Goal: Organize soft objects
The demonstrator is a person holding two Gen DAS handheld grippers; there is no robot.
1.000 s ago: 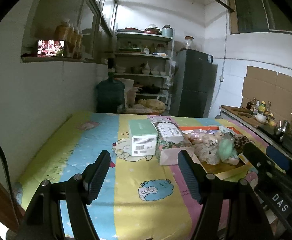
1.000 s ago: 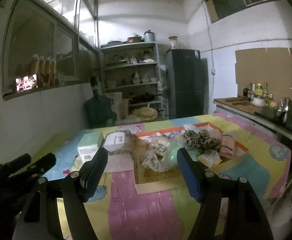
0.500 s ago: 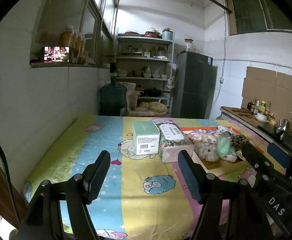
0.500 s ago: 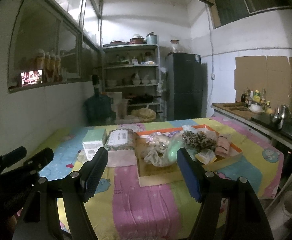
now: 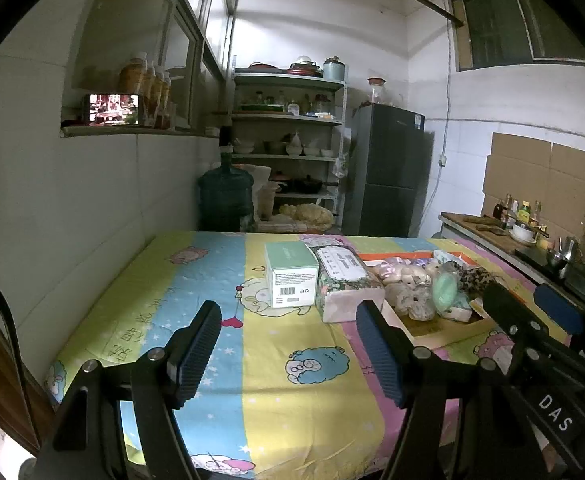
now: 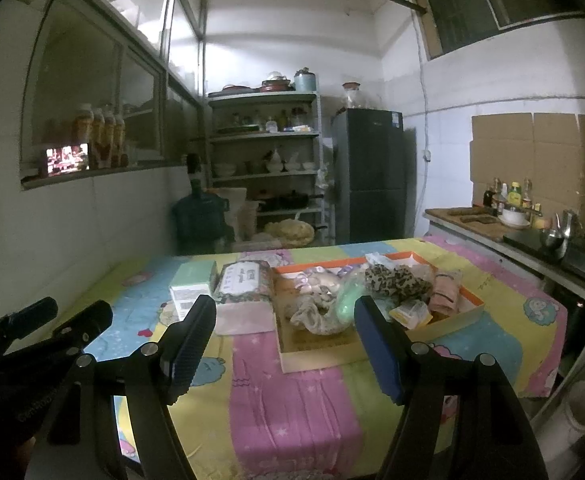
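Note:
A shallow cardboard tray [image 6: 316, 354] with an orange rim lies on the cartoon-print tablecloth. It holds several soft things: a leopard-print cloth [image 6: 396, 280], a pink cloth [image 6: 444, 294], a green bagged item [image 6: 346, 300] and a beige netted bundle [image 6: 312, 312]. Left of it stand a floral pack [image 6: 244, 284] and a green-white box [image 6: 190, 286]. My right gripper [image 6: 284, 308] hovers open and empty in front of the tray. My left gripper [image 5: 289, 312] is open and empty, short of the box [image 5: 292, 276] and pack [image 5: 344, 280]. The tray [image 5: 432, 332] shows at its right.
A wall with a ledge and a lit phone screen [image 5: 113, 109] runs along the table's left side. Behind the table are a water jug [image 5: 225, 196], a shelf rack [image 5: 288, 152] and a fridge [image 5: 388, 168]. A counter [image 6: 488, 224] with bottles and a stove lines the right.
Both views have drawn back a little from the table, so more tablecloth shows and the items look smaller. Both pairs of jaws stay equally wide.

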